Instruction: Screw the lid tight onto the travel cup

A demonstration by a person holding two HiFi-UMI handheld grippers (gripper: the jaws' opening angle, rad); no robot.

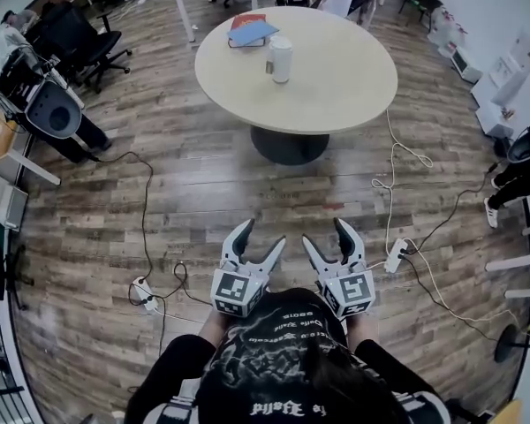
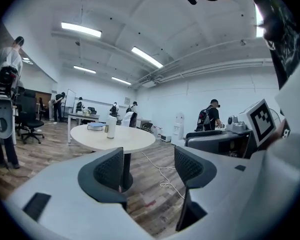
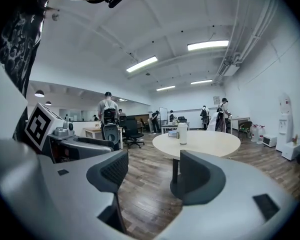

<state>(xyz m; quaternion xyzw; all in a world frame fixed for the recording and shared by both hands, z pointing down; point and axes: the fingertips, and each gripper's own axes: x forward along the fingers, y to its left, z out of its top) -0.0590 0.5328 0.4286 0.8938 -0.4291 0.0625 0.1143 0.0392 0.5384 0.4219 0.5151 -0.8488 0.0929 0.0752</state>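
One travel cup (image 1: 281, 58) — upright, long axis vertical

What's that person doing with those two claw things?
A person stands on the wooden floor holding a left gripper and a right gripper. Both are open and empty. They point toward a round table some way ahead. A white travel cup stands on it, near some books. Neither gripper is anywhere close to the cup, so the lid-screwing has not begun.
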